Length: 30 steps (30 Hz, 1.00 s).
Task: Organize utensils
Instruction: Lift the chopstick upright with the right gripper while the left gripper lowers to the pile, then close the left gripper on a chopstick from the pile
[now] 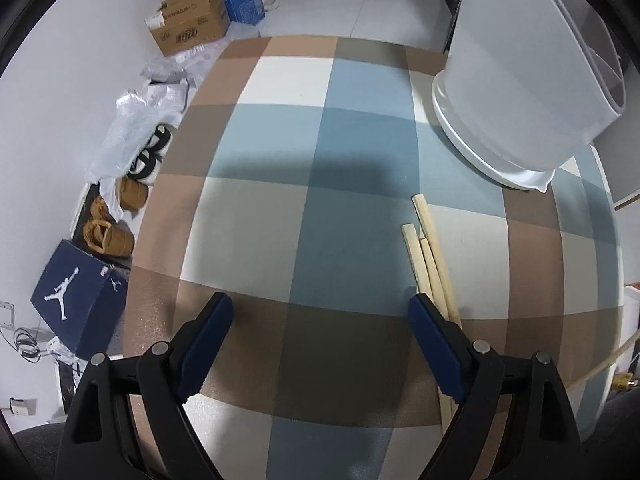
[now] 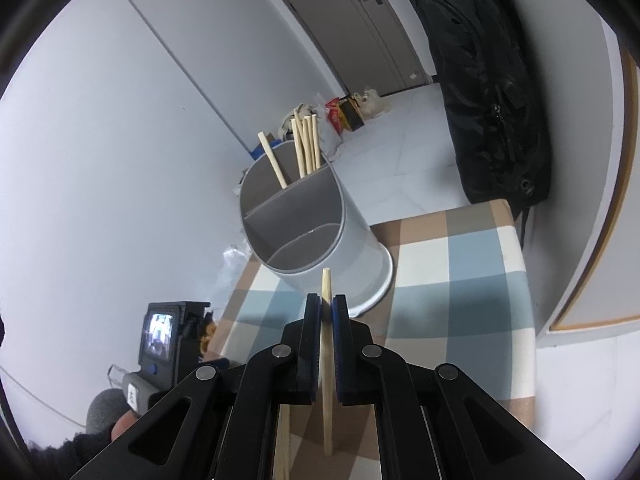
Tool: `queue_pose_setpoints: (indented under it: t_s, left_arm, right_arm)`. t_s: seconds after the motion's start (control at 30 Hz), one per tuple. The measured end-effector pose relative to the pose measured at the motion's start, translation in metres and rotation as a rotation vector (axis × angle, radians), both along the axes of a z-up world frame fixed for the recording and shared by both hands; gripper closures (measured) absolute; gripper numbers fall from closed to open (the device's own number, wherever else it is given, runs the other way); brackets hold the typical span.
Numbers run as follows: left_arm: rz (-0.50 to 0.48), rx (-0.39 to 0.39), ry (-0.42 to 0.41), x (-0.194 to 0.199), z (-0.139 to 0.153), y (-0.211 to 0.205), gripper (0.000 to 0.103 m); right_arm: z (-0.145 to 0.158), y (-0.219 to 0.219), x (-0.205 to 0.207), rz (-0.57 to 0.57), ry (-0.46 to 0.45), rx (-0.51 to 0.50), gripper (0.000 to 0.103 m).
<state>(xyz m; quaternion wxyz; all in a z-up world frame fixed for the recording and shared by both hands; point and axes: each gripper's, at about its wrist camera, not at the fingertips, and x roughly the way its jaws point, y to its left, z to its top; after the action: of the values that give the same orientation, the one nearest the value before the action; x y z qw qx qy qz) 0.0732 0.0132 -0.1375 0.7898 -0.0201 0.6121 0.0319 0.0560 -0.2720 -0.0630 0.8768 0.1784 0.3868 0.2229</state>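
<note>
My right gripper (image 2: pixel 327 304) is shut on a single wooden chopstick (image 2: pixel 327 360), which stands nearly upright between the pads, its top end just below the holder's rim. The grey divided utensil holder (image 2: pixel 320 236) stands on the checked cloth ahead; several chopsticks (image 2: pixel 306 144) lean in its far compartment. In the left wrist view my left gripper (image 1: pixel 320 312) hangs open over the cloth with nothing between its fingers. Three loose chopsticks (image 1: pixel 430 256) lie on the cloth beside its right finger (image 1: pixel 436 340). The holder (image 1: pixel 520 92) stands at the upper right there.
The table is covered by a checked cloth (image 1: pixel 304 200). Beyond its left edge lie cardboard boxes (image 1: pixel 188 24), plastic bags, shoes and a blue shoe box (image 1: pixel 80 304). A black bag (image 2: pixel 488 80) hangs by the wall. The other hand-held device (image 2: pixel 168 340) shows at lower left.
</note>
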Motion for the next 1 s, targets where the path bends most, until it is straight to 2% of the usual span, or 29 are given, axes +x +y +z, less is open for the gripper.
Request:
queue_pose_setpoints:
  t_s: [0.17,0.3,0.47,0.63,0.7,0.77,0.83,0.97,1.0]
  left_arm:
    - [0.015,-0.026,-0.03,-0.001,0.008,-0.002,0.017]
    - [-0.03,0.021,0.006,0.004,0.0,-0.015,0.017]
    - [-0.017,0.035,0.033,0.006,-0.002,-0.017,0.017]
    - [-0.009,0.012,0.057,0.013,-0.003,-0.011,0.019]
    - [-0.007,-0.02,0.053,0.015,-0.002,-0.01,0.027]
    - [-0.02,-0.021,0.044,0.017,-0.001,-0.012,0.034]
    - [-0.034,-0.024,0.033,0.02,0.001,-0.015,0.049]
    - [-0.041,-0.033,-0.001,0.025,0.002,-0.015,0.068]
    - [-0.04,-0.035,-0.008,0.025,0.003,-0.014,0.077]
  right_arm:
    - [0.004,-0.004,-0.002,0.0,-0.012,0.035,0.098]
    - [0.004,-0.008,-0.002,-0.001,-0.011,0.057,0.098]
    - [0.008,-0.012,-0.004,-0.002,-0.02,0.074,0.098]
    - [0.009,-0.013,-0.005,0.0,-0.023,0.083,0.098]
    - [0.01,-0.014,-0.006,0.001,-0.026,0.082,0.098]
    - [0.01,-0.015,-0.006,0.0,-0.027,0.083,0.098]
    - [0.01,-0.016,-0.006,-0.001,-0.025,0.083,0.098]
    - [0.01,-0.017,-0.006,-0.003,-0.022,0.079,0.098]
    - [0.01,-0.017,-0.006,-0.006,-0.021,0.077,0.098]
